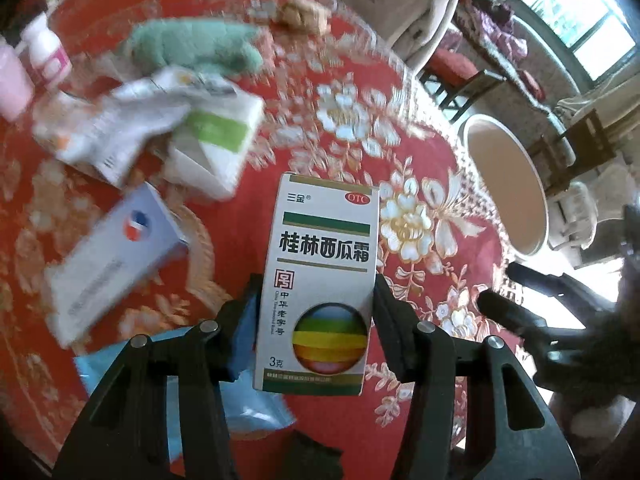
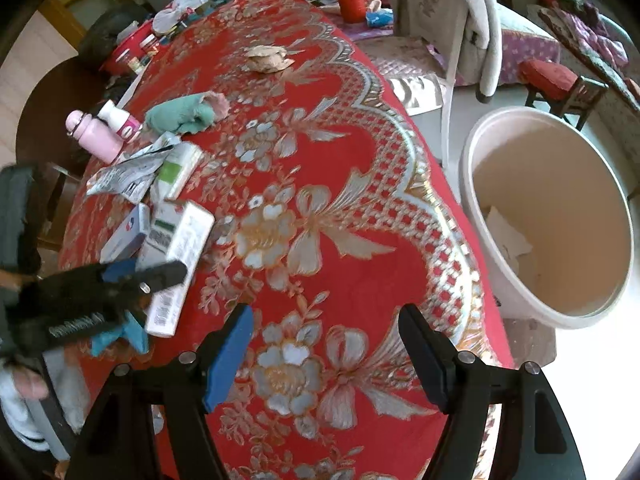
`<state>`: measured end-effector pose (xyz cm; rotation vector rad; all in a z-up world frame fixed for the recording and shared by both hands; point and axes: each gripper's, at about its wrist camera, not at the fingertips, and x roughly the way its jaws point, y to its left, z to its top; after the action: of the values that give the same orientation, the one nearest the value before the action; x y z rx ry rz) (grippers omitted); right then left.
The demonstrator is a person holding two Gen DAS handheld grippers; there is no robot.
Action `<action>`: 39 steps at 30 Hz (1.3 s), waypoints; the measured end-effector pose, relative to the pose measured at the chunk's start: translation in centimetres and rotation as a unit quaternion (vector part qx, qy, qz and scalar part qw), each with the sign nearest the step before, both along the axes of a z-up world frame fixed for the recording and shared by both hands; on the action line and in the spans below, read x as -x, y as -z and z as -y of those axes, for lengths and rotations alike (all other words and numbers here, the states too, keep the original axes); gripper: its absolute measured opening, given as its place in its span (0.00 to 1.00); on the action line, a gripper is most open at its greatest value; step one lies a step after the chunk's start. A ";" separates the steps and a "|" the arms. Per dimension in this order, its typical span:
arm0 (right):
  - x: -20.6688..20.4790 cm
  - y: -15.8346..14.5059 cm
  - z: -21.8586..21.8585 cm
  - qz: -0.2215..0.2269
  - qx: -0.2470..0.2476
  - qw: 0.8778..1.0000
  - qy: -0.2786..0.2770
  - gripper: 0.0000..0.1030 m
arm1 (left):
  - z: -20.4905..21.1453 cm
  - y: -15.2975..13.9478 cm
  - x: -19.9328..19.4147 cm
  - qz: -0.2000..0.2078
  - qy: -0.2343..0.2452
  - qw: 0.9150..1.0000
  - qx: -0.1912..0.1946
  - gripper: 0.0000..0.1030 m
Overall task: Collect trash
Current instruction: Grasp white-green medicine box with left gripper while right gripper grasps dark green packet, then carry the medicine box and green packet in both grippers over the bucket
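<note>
- Two tools are in view; the left tool is clenched on an upright white medicine box, which is pinched at its lower half between the blue pad and the black pad, clear of the bench.
- The right tool is released, with nothing between its fingers, and is held above the red floral cloth of the bench.
- In the left wrist view, more litter is seen from 9 to 11 o'clock of the held box: a blue-and-white carton, a green-striped white box, a crumpled foil wrapper and a green cloth.
- A tan crumpled scrap is seen further off, toward 12 o'clock in the right wrist view.
- The pale bin stands beside the bench at 2 o'clock of the right tool; some paper already lies inside it.
- The task is judged to be at an early stage: one box is in transit, and several pieces remain to be gathered.
</note>
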<state>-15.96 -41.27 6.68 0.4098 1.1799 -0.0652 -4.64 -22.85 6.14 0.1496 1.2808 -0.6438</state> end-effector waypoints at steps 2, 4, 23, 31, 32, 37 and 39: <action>-0.1 0.2 -0.7 -0.001 -0.007 1.000 -0.007 0.71 | -1.3 -1.4 -0.1 0.016 -0.001 1.000 0.002 0.49; -0.3 0.5 -1.7 -0.003 -0.023 1.000 -0.020 0.71 | -2.7 -2.3 -0.2 0.022 -0.009 1.000 0.003 0.49; 1.7 1.5 -14.9 -0.047 -0.079 0.986 -0.140 0.72 | -14.2 -5.1 1.4 0.059 -0.089 0.994 -0.005 0.49; 2.9 1.5 -17.8 -0.036 -0.039 0.991 -0.125 0.63 | -15.2 -4.6 1.8 0.047 -0.085 0.995 0.005 0.49; 2.9 1.4 -18.2 -0.032 -0.025 0.991 -0.126 0.52 | -15.1 -4.6 2.0 0.047 -0.084 0.995 0.007 0.49; 2.2 1.2 -18.6 -0.007 0.021 0.989 -0.149 0.20 | -14.8 -5.0 2.4 0.050 -0.076 0.996 0.013 0.49; 1.9 0.4 -17.1 0.007 0.018 0.990 -0.139 0.19 | -14.6 -5.4 2.6 0.052 -0.074 0.996 0.018 0.49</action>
<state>-17.83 -24.21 6.31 0.2103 1.2098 0.1579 -7.24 -8.27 11.52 0.0578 1.1671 -0.5256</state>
